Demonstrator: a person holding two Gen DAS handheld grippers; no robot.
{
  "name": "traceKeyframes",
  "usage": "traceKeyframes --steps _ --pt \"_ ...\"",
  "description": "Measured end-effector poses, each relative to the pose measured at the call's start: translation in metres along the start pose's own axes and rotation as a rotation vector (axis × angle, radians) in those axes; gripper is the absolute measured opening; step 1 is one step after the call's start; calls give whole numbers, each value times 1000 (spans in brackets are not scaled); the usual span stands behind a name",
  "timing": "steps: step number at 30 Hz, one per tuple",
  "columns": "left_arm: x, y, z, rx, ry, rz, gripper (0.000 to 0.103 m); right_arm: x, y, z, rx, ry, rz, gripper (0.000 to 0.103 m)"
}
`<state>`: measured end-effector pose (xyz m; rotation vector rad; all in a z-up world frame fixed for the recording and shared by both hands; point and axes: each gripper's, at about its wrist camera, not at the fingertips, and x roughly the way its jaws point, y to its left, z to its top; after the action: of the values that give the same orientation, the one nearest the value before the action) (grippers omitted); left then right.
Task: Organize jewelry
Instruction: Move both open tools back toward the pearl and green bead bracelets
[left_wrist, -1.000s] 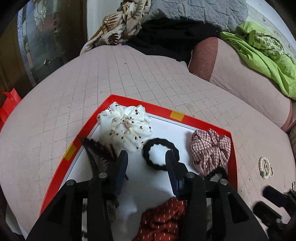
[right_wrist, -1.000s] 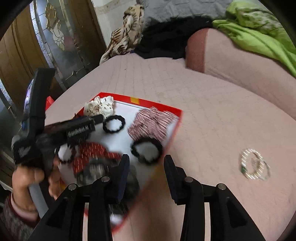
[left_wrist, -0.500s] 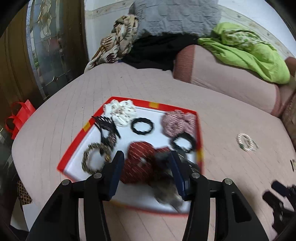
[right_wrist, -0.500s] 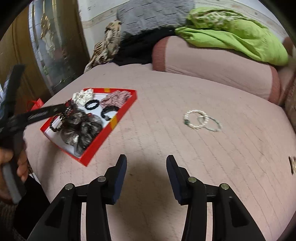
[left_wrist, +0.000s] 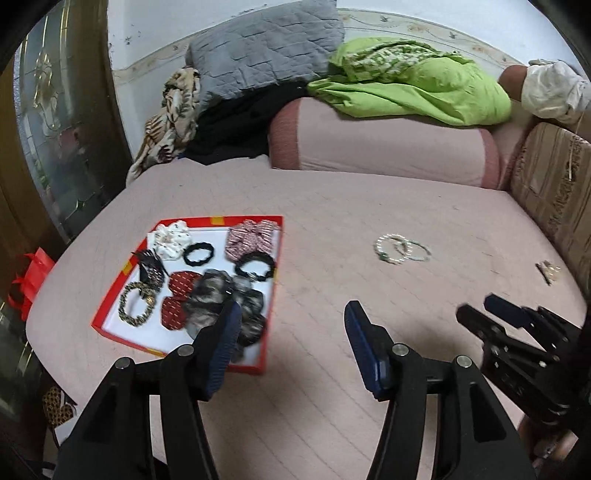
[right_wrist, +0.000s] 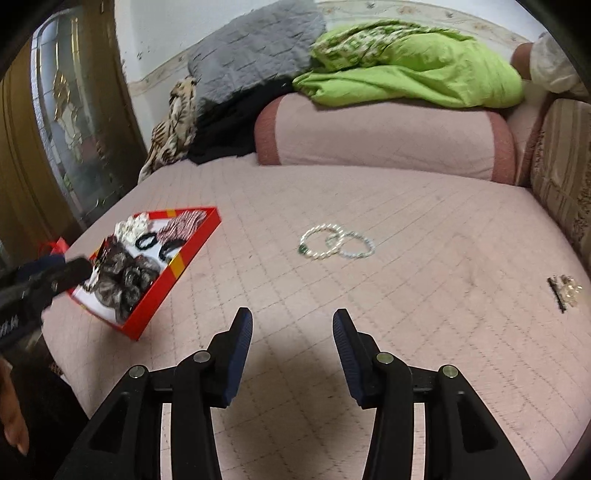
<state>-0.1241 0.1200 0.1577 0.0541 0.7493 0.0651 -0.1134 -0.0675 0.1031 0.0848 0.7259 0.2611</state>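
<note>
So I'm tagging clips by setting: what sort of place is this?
Probably a home bedroom or sitting room: a quilted pink bed or couch with a bolster, piled blankets, and a wooden door with decorative glass.

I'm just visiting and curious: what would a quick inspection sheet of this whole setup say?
Surface: pink quilted bed.
Job's things: red tray holding scrunchies; two bracelets overlapping on the quilt; hair clip at far right.
Clutter: green blanket, grey pillow, bolster.
Grippers: left claw open, empty; right claw open, empty.
Cables: nothing seen.
Surroundings: glazed door, red bag.
</note>
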Motion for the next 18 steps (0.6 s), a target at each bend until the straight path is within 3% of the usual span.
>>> traceKeyframes --steps 5,12,18 --pt "-17 -9 -2 -30 38 -37 57 -10 -9 1 44 -11 -7 52" --pt "-45 -13 -12 -7 -16 -39 60 -21 -8 -5 59 -17 -36 54" --pt "-58 1 -13 -56 -12 -47 60 -35 4 -5 46 -20 -50 54"
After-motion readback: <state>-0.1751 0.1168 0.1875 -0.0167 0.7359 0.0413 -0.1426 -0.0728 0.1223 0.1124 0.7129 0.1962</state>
